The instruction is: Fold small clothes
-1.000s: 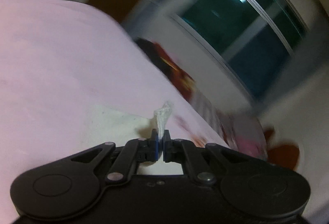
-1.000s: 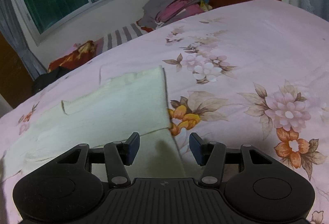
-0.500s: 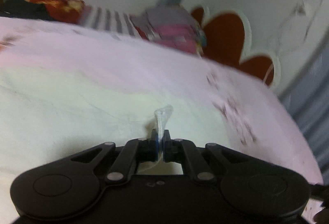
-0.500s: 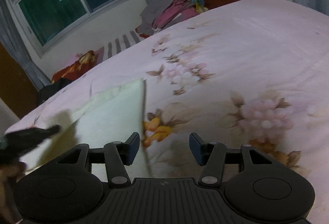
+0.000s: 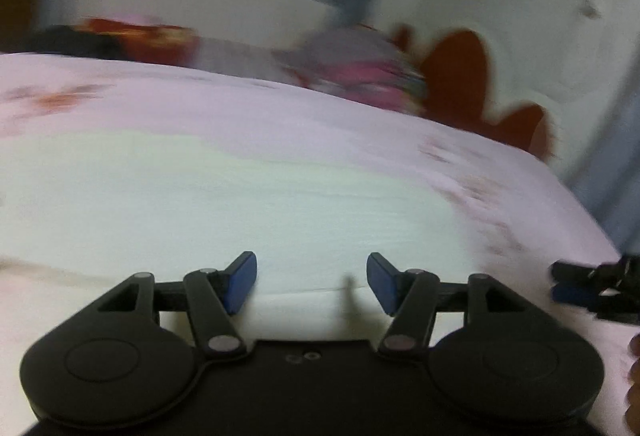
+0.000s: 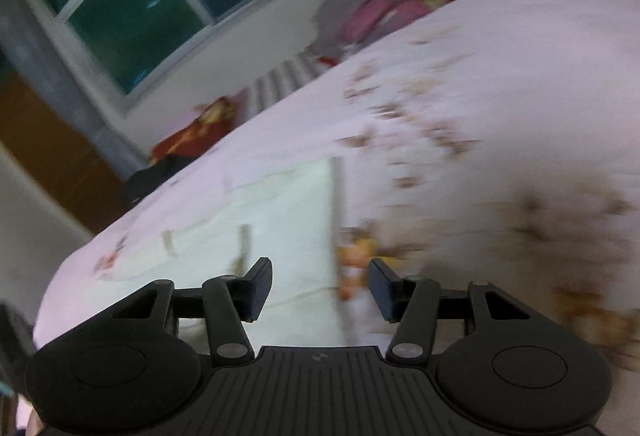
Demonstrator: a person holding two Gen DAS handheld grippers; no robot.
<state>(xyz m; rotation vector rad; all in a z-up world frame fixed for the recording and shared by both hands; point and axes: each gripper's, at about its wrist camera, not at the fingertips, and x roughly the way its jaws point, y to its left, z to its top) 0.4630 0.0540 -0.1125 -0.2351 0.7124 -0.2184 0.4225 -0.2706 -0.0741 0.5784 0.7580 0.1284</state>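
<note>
Now the left gripper [image 5: 311,282] has just been opening; its blue-padded fingers [image 5: 239,286] stand apart with nothing clamped, poised over the cream knitted garment [image 5: 224,204]. That garment lies flat on the pink floral bedspread [image 5: 360,120]. The right gripper [image 6: 320,290] is released too, its fingers [image 6: 258,288] straddling the garment's straight right edge [image 6: 332,220] without pressing it. Both views are blurred. Part of the right gripper [image 5: 596,290] shows at the left view's right edge.
</note>
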